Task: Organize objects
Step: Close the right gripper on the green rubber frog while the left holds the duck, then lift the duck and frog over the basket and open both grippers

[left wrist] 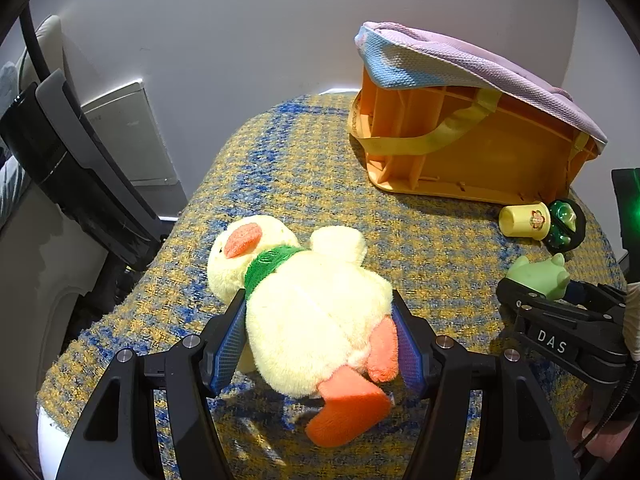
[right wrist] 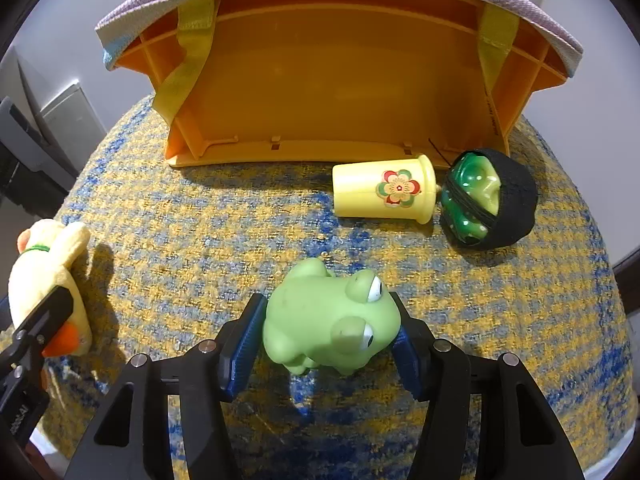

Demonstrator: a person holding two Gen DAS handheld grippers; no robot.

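Tweed tabletop [left wrist: 304, 168], grey wall [left wrist: 240, 20] | plush duck [left wrist: 308, 312], frog [right wrist: 328, 320] gripped

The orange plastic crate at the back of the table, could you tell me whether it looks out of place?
Yes. The orange plastic crate lies tipped on its side, its ribbed underside facing the cameras, with a lilac fabric bag draped over it. A yellow plastic cup lies toppled beside it on the woven cloth.
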